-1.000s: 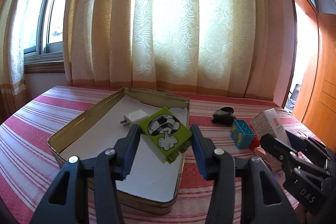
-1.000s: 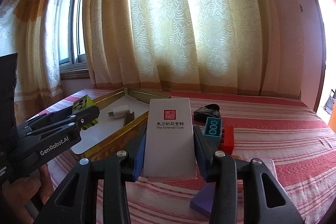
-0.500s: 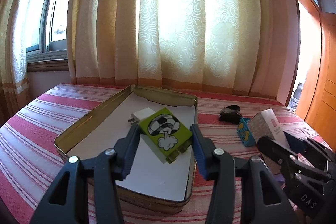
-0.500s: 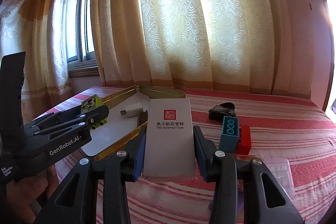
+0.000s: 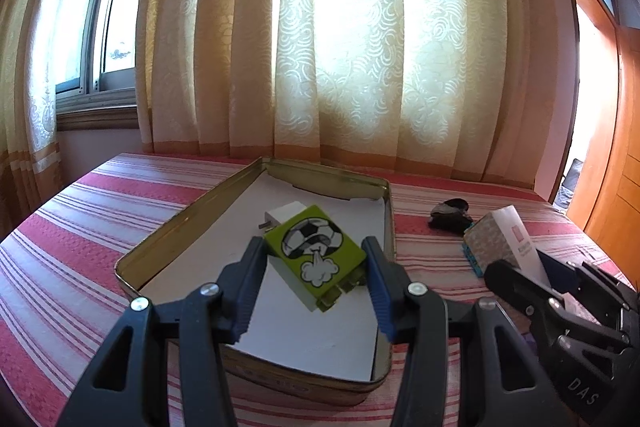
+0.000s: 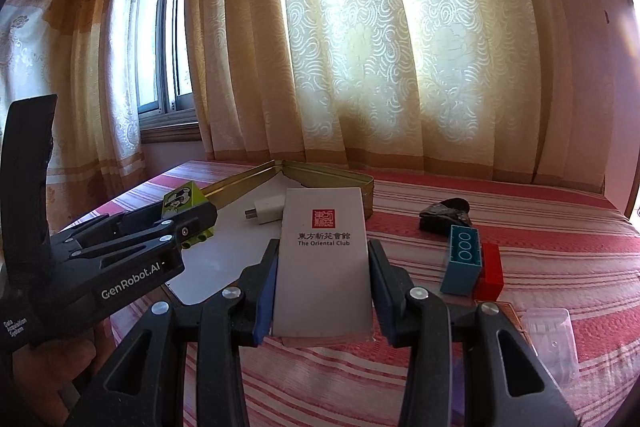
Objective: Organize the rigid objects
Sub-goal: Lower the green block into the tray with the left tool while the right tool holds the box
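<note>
Green block (image 5: 316, 255) clamped between left tool (image 5: 314, 287) fingers, held tilted above tin (image 5: 168, 239), over its white floor, just in front of charger (image 5: 285, 212). White box (image 6: 325, 263) gripped upright in right tool (image 6: 323, 291), above striped cloth, beside tin's right wall. Teal brick (image 6: 461, 259) touching red brick (image 6: 491, 270), right of box.

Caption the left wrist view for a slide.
Left gripper holds a green football-print block above the open metal tin.

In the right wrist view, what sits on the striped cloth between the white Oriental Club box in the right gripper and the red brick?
A teal plastic building brick, touching the red brick. The right wrist view shows it beside the white Oriental Club box held by the right gripper.
</note>
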